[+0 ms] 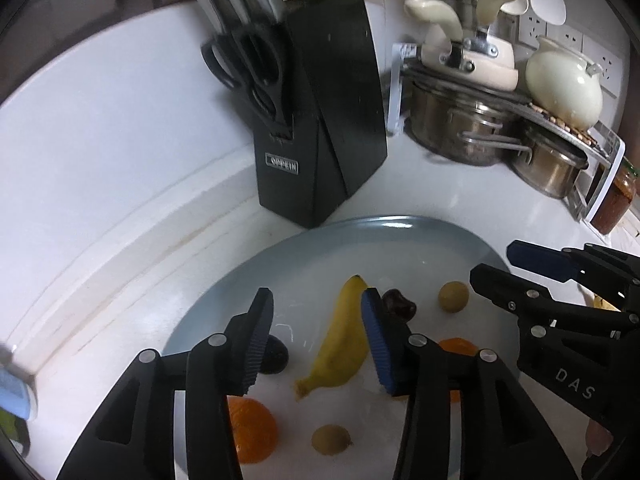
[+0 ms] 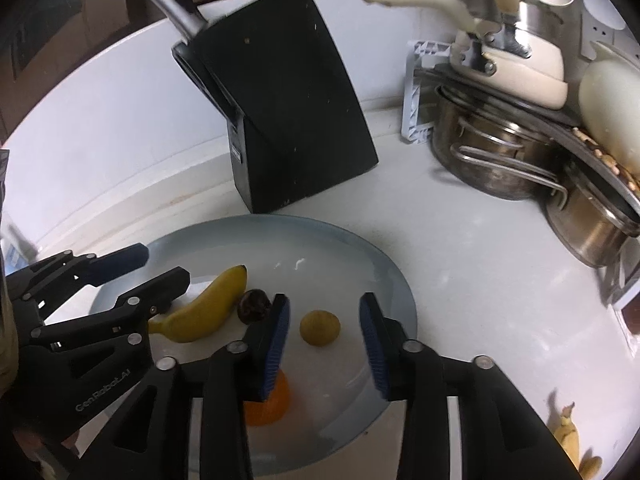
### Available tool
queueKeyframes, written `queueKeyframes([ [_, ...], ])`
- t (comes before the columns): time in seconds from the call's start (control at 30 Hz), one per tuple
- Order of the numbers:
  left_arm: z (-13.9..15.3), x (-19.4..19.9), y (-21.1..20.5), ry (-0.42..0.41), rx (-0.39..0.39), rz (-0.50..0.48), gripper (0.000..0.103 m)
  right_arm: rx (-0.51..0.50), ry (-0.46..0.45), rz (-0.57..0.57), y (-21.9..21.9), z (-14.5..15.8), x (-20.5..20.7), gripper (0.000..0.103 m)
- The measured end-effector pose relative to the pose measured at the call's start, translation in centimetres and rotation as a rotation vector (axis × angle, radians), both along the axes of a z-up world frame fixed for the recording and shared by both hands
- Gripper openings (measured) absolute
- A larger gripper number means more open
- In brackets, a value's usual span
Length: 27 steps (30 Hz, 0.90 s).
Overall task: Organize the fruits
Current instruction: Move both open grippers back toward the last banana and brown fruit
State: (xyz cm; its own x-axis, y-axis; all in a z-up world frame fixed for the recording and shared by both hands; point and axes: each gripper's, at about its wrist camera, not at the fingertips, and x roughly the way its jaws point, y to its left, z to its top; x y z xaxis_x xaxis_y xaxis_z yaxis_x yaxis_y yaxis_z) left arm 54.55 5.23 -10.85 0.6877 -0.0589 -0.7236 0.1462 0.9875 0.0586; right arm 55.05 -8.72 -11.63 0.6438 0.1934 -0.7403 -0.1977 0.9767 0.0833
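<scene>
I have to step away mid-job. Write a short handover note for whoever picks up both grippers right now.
Left gripper: open, empty, above the banana on the plate.
Right gripper: open, empty, jaws either side of a small round tan fruit, not pressing it.
On the plate: banana, dark fruit, two tan fruits, two oranges, another dark fruit behind the left finger.
Left: more bananas lie on the counter right of the plate.

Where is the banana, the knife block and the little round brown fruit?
banana (image 1: 344, 344), left wrist view, middle of its yellow body
knife block (image 2: 296, 120), right wrist view, broad black side
little round brown fruit (image 2: 320, 327), right wrist view, its centre
</scene>
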Motion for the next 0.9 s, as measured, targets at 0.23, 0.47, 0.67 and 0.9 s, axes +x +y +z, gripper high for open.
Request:
queueKeyframes([
  [0.23,2.9,-2.3,-0.5,-0.068,-0.008,0.042,0.055,0.016,-0.061,-0.039,-1.0,2.3,-2.3,0.043],
  [0.47,5.6,-4.8,-1.5,-0.139,-0.022,0.049,0.067,0.040,-0.100,-0.086,-2.8,4.3,-4.7,0.043],
  [0.67,7.0,-6.5,-2.6,-0.170,-0.044,0.041,0.072,0.015,-0.169,-0.139,-4.3,6.0,-7.2,0.053],
  [0.9,8.6,-8.9,-4.4,-0.210,-0.056,0.021,0.082,0.008,-0.227,-0.190,-6.1,7.8,-9.9,0.058],
])
